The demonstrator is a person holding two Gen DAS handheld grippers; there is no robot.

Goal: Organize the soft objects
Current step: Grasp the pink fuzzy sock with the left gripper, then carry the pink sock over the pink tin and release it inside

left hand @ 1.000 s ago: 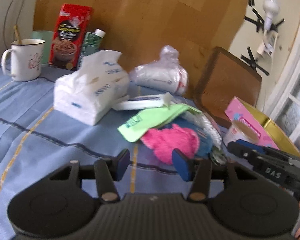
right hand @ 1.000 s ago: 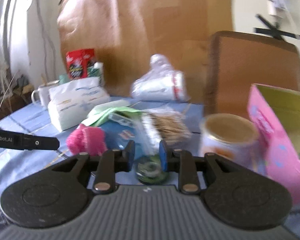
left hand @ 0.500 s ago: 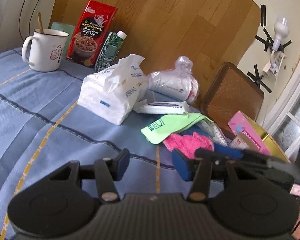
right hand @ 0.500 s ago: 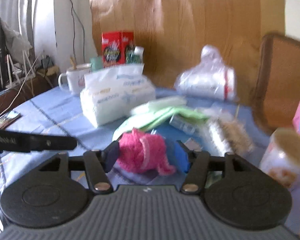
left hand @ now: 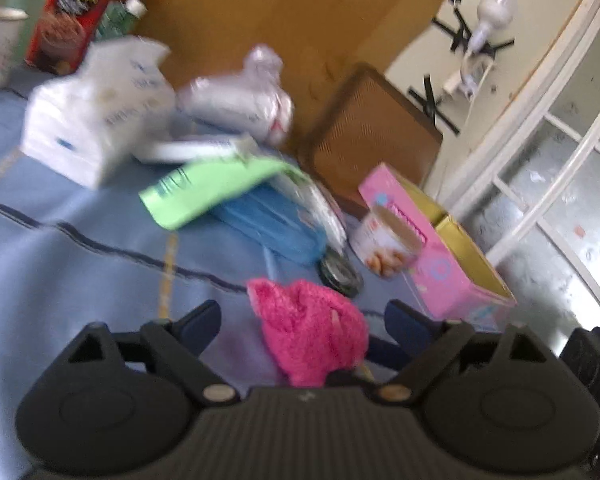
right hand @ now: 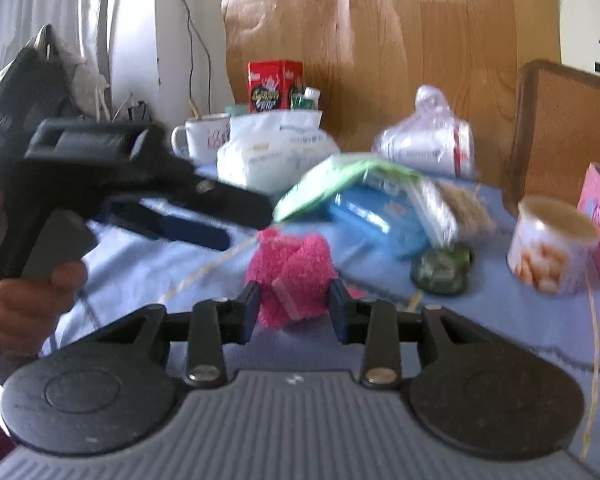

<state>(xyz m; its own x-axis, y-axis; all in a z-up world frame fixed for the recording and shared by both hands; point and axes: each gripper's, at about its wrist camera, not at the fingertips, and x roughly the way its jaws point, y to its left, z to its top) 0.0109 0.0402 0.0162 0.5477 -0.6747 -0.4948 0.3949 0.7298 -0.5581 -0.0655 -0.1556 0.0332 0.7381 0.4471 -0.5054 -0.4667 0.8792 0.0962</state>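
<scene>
A fluffy pink cloth (right hand: 290, 278) sits between the fingers of my right gripper (right hand: 295, 304), which is shut on it above the blue tablecloth (right hand: 140, 264). In the left wrist view the same pink cloth (left hand: 312, 332) hangs between the wide-open jaws of my left gripper (left hand: 304, 322), which does not touch it. The left gripper also shows in the right wrist view (right hand: 112, 184), to the left of the cloth, held by a hand. A white tissue pack (left hand: 96, 116), a green packet (left hand: 208, 188) and a blue packet (left hand: 272, 224) lie behind.
A pink open box (left hand: 432, 248) and a small tub (left hand: 388, 240) stand at the right. A round dark lid (left hand: 340, 276) lies near them. A wrapped white bundle (left hand: 240, 104), a red carton (left hand: 72, 12), a mug (right hand: 204, 140) and a brown board (left hand: 372, 136) stand at the back.
My right gripper has closed on the pink cloth and lifted it off the pile. My left gripper has opened wider and swung right, so the cloth now hangs between its jaws.
</scene>
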